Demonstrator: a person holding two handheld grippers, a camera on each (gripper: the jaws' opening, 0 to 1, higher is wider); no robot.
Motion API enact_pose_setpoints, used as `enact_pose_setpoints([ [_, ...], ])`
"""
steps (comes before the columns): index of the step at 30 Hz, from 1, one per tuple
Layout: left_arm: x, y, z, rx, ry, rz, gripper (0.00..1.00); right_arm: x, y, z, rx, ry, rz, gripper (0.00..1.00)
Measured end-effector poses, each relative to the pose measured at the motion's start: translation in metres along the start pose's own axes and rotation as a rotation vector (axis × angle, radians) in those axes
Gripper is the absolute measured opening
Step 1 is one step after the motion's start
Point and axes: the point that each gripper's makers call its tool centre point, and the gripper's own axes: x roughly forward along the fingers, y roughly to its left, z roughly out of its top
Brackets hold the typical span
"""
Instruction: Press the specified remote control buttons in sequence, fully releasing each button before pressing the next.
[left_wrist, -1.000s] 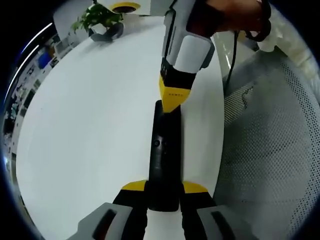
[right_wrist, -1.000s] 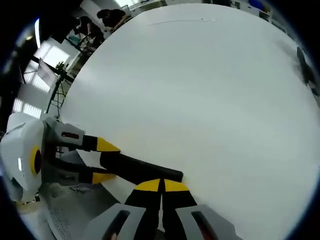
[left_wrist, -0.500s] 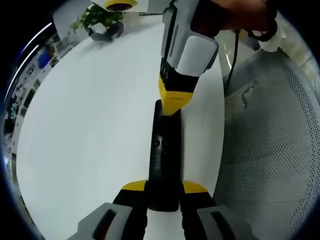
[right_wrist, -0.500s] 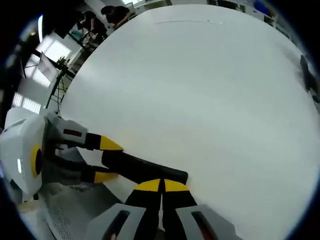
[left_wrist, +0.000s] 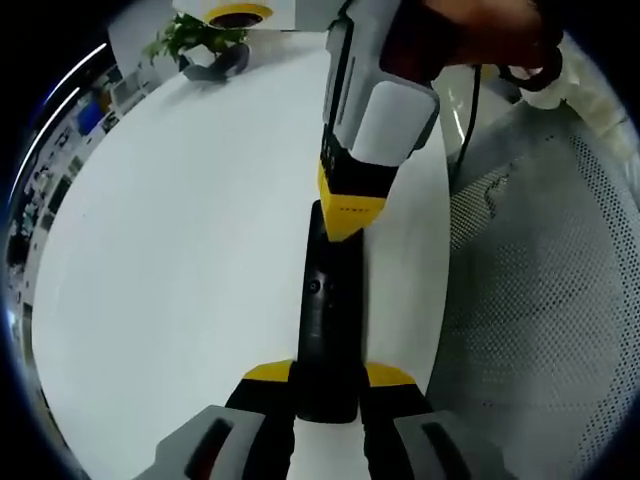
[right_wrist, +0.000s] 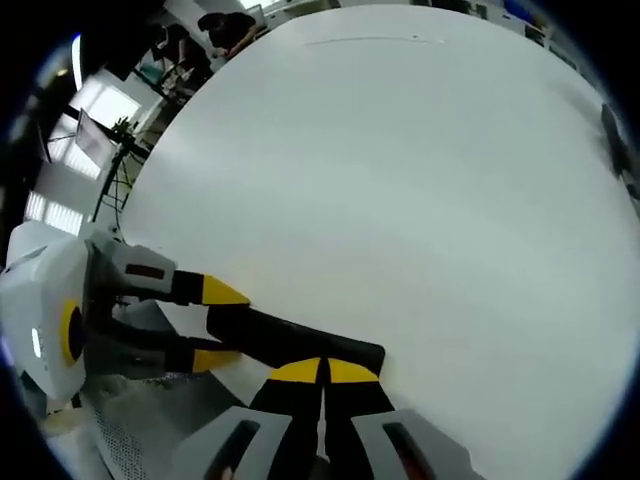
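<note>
A slim black remote control (left_wrist: 329, 310) lies lengthwise on the white table (left_wrist: 180, 250), its near end clamped between the yellow tips of my left gripper (left_wrist: 328, 378), which is shut on it. My right gripper (left_wrist: 346, 222) comes down from above with its jaws shut and its yellow tip resting on the remote's far part. In the right gripper view the remote (right_wrist: 290, 340) runs left from my shut right gripper (right_wrist: 322, 372) to the left gripper (right_wrist: 212, 320), which holds its other end.
A potted green plant (left_wrist: 195, 35) and a dark object (left_wrist: 222, 66) stand at the table's far edge. A grey mesh chair (left_wrist: 540, 300) is close along the table's right side. A person's hand (left_wrist: 470, 30) holds the right gripper.
The right gripper's tip has crept a little further down along the remote toward the left gripper. The remote and the left gripper have stayed put.
</note>
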Motion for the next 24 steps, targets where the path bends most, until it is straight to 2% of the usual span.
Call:
enact_pose_setpoints([
  [8,-0.0001,0.0004,-0.0001,0.003,0.004,-0.007,0.23,-0.0002,-0.0003,0.0003,0.034,-0.003,0.027,0.00],
  [20,0.0001,0.0008,-0.0004,0.006,0.024,-0.013,0.23,-0.0013,0.0012,0.0012,0.005,0.016,0.025,0.00],
  [23,0.0001,0.0005,-0.0005,0.003,0.020,-0.009,0.23,-0.0020,0.0012,0.0084,-0.038,-0.026,-0.009,0.00],
  [24,0.0001,0.0004,-0.0004,0.002,0.019,-0.009,0.23,-0.0031,0.0041,0.0087,-0.038,-0.020,-0.007,0.00],
])
